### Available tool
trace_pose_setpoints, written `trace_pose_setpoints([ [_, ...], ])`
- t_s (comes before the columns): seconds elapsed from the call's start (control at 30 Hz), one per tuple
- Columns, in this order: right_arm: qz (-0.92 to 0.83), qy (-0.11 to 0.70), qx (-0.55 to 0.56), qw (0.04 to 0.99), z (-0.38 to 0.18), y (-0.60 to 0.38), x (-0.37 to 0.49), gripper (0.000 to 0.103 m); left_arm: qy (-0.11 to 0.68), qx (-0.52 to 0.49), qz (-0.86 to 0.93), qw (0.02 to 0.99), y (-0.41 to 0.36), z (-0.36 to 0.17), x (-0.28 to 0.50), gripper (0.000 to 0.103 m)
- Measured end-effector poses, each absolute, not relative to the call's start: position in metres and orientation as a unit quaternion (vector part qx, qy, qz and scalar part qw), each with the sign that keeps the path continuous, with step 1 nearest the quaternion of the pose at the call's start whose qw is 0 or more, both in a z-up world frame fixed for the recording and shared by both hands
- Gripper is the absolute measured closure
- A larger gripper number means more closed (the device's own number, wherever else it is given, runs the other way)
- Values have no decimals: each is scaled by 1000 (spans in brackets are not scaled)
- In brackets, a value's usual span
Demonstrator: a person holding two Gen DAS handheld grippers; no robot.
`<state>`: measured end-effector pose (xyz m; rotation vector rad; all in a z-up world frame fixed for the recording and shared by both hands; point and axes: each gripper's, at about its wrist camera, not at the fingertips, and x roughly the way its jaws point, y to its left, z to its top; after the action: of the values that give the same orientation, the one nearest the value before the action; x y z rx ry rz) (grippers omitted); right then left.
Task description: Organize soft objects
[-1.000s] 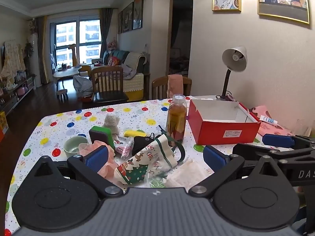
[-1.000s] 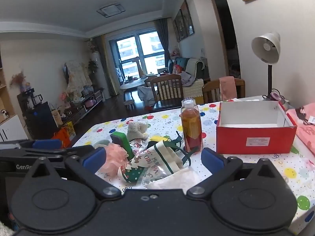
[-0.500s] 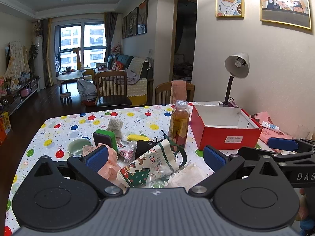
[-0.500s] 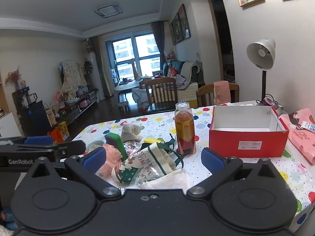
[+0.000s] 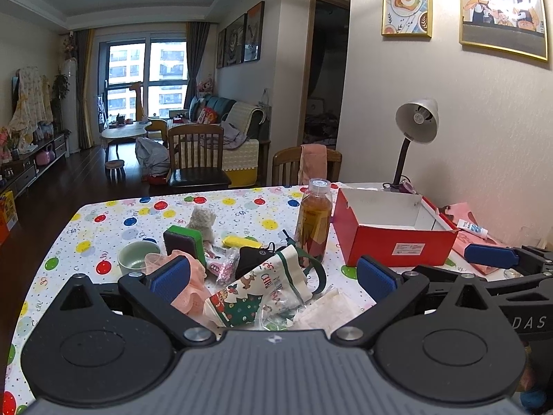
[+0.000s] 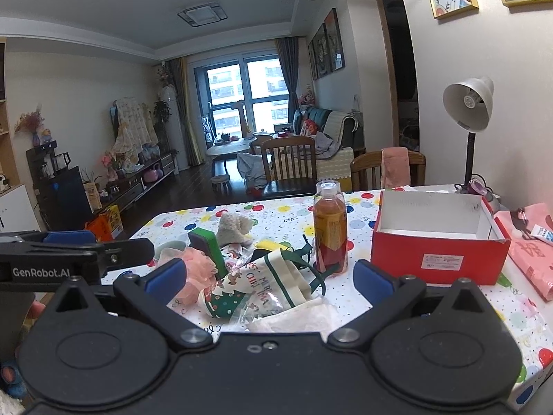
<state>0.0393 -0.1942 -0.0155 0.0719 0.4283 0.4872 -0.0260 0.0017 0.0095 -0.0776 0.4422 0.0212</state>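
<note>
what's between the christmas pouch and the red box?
The amber drink bottle stands upright between the Christmas pouch and the red box, beside the pouch's green strap. Bare polka-dot tablecloth separates bottle from box. The right wrist view shows it clearest.

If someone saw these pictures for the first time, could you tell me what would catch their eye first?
Probably the open red cardboard box with its white, empty-looking interior, on the right of the polka-dot tablecloth. Next, the upright clear plastic bottle of amber drink just left of it. Then the jumbled heap at the near edge, topped by a cream Christmas-print drawstring bag, with both open grippers, left and right, facing it.
</note>
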Motion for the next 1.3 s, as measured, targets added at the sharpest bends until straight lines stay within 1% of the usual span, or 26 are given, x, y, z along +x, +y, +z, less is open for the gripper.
trace_pose_setpoints([
  [0.57,225,205,26,952,-15,-193,39,0,213,-39,8,976,1,10,-26,0],
  [0.93,220,193,23,956,-13,-194,37,2,186,-45,3,981,2,15,-29,0],
  [1.3,220,178,19,959,-10,-197,37,2,179,-36,10,983,5,14,-30,0],
])
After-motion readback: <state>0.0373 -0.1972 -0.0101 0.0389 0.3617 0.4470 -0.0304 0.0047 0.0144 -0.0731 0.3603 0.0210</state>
